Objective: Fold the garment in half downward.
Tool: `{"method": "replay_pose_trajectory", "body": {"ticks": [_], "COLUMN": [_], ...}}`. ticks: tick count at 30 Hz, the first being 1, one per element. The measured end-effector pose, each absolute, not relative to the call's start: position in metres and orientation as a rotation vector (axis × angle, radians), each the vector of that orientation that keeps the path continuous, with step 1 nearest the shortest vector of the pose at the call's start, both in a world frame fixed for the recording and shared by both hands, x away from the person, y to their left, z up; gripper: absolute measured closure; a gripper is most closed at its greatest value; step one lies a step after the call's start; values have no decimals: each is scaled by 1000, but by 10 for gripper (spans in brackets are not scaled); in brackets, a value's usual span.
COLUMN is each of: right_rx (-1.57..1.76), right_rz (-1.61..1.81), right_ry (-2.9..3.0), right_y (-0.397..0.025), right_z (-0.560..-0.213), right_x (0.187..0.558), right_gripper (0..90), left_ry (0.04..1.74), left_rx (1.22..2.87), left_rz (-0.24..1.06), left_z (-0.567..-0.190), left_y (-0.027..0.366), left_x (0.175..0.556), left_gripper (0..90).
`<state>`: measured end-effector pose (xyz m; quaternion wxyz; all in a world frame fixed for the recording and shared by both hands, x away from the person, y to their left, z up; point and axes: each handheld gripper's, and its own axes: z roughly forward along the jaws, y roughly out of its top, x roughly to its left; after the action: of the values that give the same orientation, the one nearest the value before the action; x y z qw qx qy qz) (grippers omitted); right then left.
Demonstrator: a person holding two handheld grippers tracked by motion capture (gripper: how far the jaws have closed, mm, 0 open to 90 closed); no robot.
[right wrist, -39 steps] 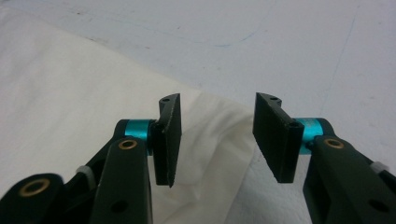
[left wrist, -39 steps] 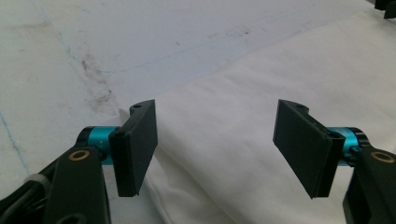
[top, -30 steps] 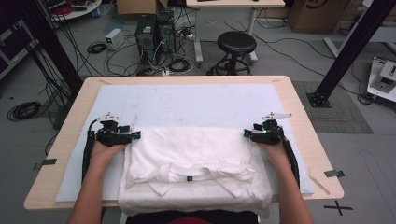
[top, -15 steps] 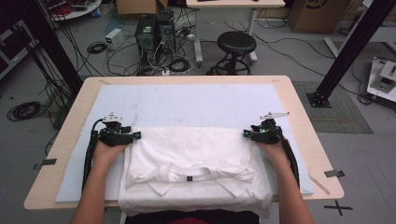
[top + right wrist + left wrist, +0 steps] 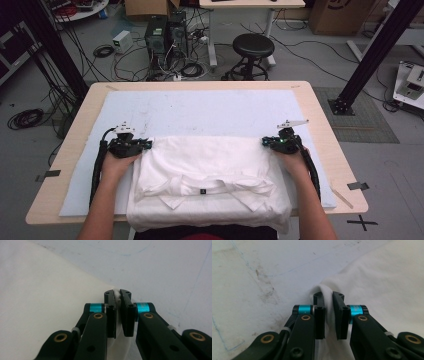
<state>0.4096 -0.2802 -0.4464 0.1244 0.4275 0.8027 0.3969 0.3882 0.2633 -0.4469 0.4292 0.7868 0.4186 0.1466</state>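
Observation:
A white shirt (image 5: 207, 175) lies folded on the pale blue mat (image 5: 200, 110), its collar and small dark tag toward the near edge. My left gripper (image 5: 147, 145) is shut on the shirt's far left corner; in the left gripper view a pinch of white cloth (image 5: 328, 305) stands between the jaws of the gripper (image 5: 328, 295). At the far right corner my right gripper (image 5: 265, 141) is shut on the fabric too. The right gripper view has that gripper (image 5: 117, 293) squeezing a thin fold of the shirt (image 5: 45, 297).
The mat covers a wooden table (image 5: 325, 130); its far half is bare with faint stains. Beyond the table stand a black stool (image 5: 253, 47), computer towers (image 5: 162, 32) and floor cables. Black frame posts (image 5: 372, 55) rise at both sides.
Both grippers have held their grip on the shirt's far corners and barely moved; the shirt lies much as before.

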Motion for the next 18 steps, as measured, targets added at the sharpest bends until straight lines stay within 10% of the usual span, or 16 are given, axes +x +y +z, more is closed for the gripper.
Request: {"method": "replay_pose_trajectory", "body": {"ticks": [18], "right_rx": [1154], "right_rz": [1145], "right_ry": [2278], "right_y": [-282], "right_z": [-407], "right_x": [443], "right_gripper": [868], "left_ry": [1016], "left_rx": [1920], "left_rz": [403], "left_z": [-420], "left_y": [259], "left_x": [421], "left_gripper": [822]}}
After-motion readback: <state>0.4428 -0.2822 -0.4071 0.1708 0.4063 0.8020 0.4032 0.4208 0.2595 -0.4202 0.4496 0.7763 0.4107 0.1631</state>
